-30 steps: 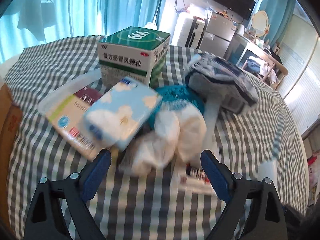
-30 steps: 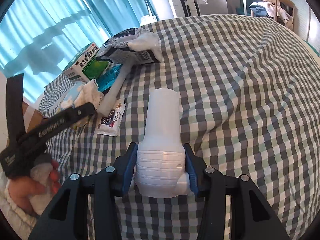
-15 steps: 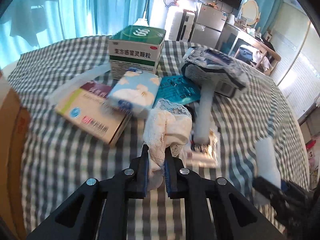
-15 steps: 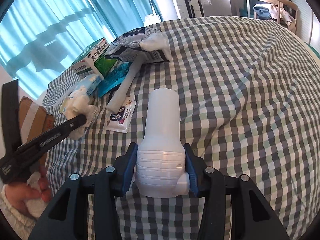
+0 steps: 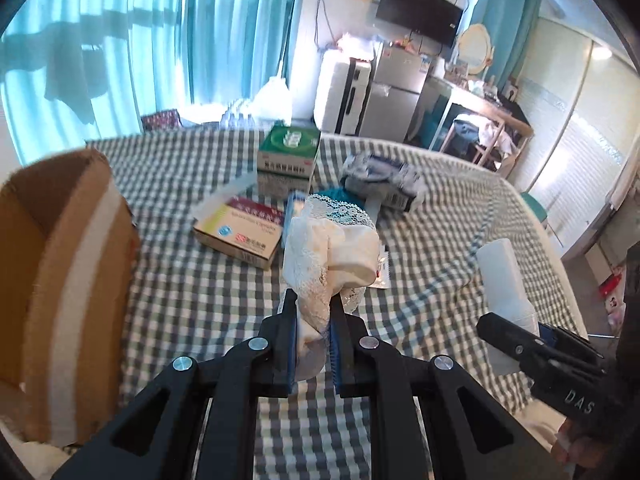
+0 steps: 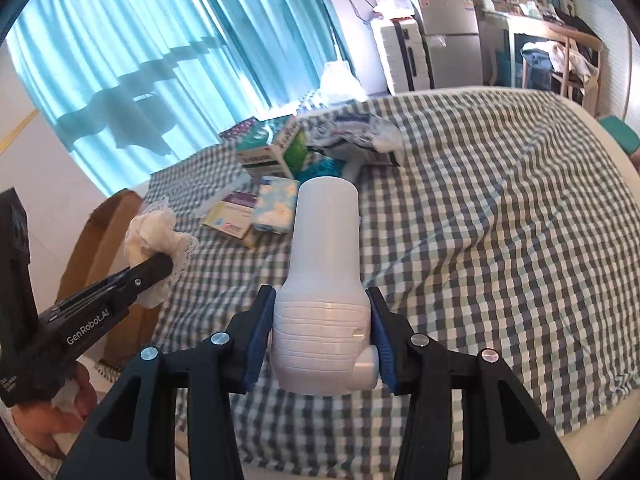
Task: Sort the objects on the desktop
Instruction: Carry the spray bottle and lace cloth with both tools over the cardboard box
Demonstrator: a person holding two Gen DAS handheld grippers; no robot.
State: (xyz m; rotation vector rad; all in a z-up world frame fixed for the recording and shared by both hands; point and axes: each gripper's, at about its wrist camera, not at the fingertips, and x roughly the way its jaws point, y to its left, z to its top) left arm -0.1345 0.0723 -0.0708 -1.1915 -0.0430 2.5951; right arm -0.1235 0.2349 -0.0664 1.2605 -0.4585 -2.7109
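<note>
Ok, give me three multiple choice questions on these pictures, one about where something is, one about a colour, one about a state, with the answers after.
1. Where does the cardboard box sit in the left wrist view?
A. at the left, beside the checked cloth
B. on top of the green medicine box
C. in the right gripper

2. What colour is the bottle in the right gripper?
A. green
B. white
C. brown

3. What is the left gripper doing?
A. open over bare cloth
B. shut on the lace cloth
C. shut on a medicine box

Answers:
1 A, the box fills the left edge next to the checked cloth.
2 B, its body is plain white.
3 B, the lace cloth is pinched between its fingers.
</note>
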